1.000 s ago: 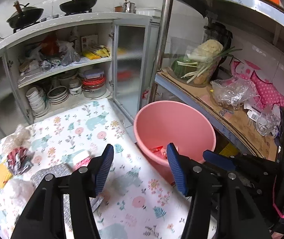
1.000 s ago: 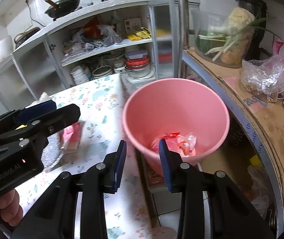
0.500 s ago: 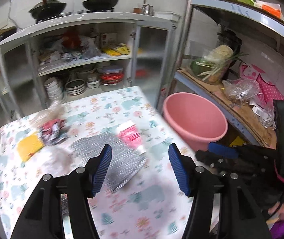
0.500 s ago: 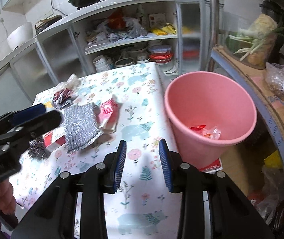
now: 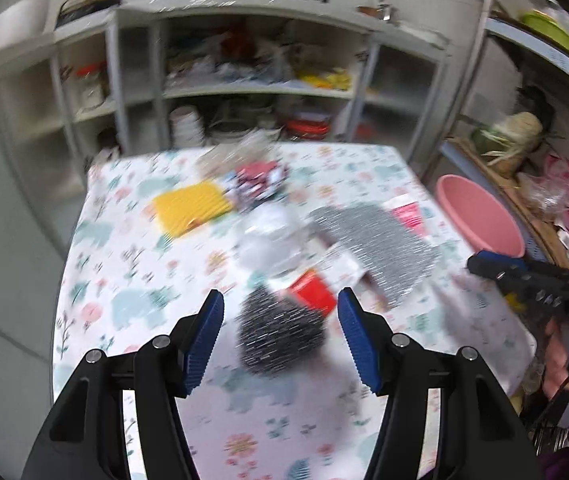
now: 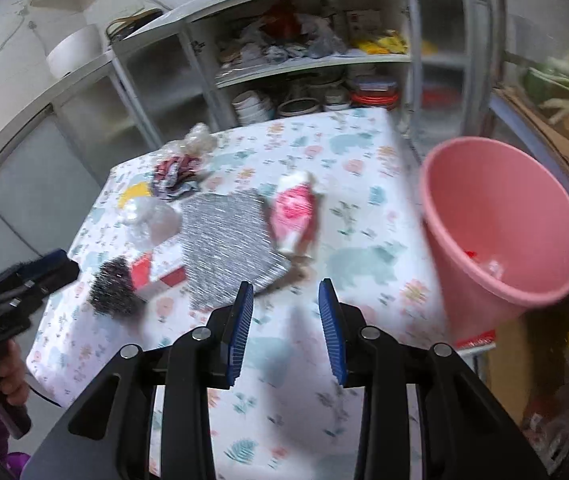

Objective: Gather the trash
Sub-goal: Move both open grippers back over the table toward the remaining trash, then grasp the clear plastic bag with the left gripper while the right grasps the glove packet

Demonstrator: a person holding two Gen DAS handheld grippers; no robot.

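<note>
Trash lies on the flowered tablecloth (image 6: 364,264): a dark steel-wool scrubber (image 5: 280,332), a red-and-white packet (image 5: 312,294), a silver cloth (image 5: 372,240), a pink-and-white wrapper (image 6: 296,212), a clear plastic wad (image 6: 150,220) and a crumpled red wrapper (image 6: 174,174). My left gripper (image 5: 280,308) is open just over the scrubber, and its pads do not touch it. My right gripper (image 6: 286,300) is open and empty above the table's near edge, short of the silver cloth (image 6: 228,244). A pink bucket (image 6: 504,216) stands right of the table with red wrappers inside.
A yellow sponge (image 5: 190,208) lies at the table's far left. White cupboards (image 6: 304,68) with bowls and bags stand behind the table. A cluttered metal shelf (image 5: 524,184) runs along the right, behind the bucket. A hand (image 6: 4,376) holds the left gripper at the left edge.
Both views swung left from the bucket to the table. The left gripper came down over the scrubber. The right gripper drew back from above the bucket to the table's near edge.
</note>
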